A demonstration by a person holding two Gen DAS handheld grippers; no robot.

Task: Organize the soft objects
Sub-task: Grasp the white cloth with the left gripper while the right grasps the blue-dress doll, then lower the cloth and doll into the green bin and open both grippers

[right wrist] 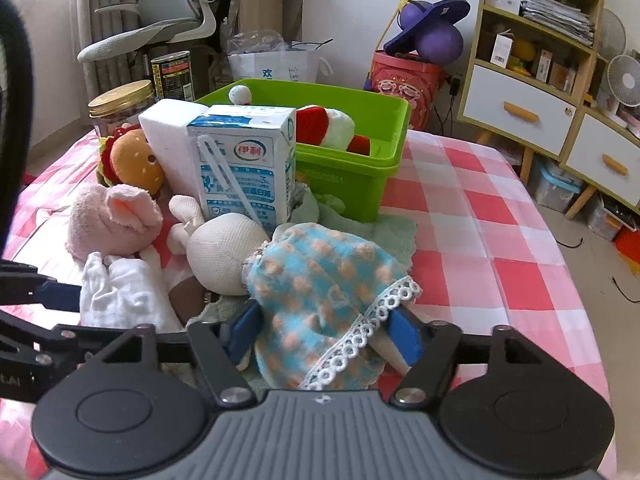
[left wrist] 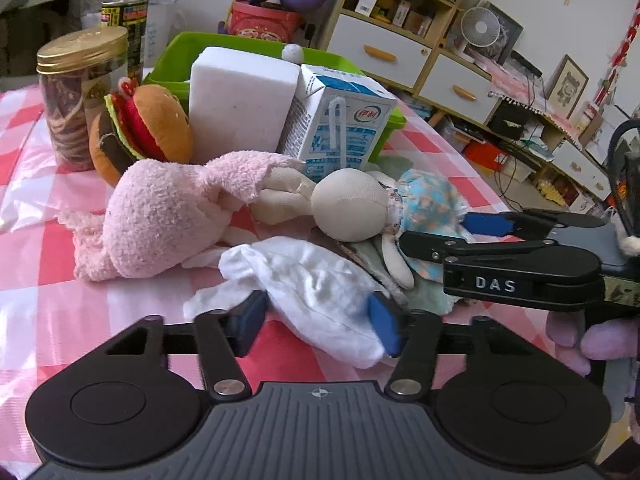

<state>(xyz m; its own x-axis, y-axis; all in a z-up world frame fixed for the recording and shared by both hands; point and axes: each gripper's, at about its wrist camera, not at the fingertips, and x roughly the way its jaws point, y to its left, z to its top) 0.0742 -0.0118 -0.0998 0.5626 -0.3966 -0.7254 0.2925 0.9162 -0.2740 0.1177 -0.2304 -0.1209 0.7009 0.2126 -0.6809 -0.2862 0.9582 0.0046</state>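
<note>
Together, two plush rabbits (left wrist: 168, 216), one carton (left wrist: 340, 124)

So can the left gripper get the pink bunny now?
Probably not straight away: the left gripper has its jaws around the white cloth, and the pink bunny lies beyond it.

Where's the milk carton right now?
The milk carton stands upright on the checked tablecloth, against the green bin, beside the white foam block.
</note>
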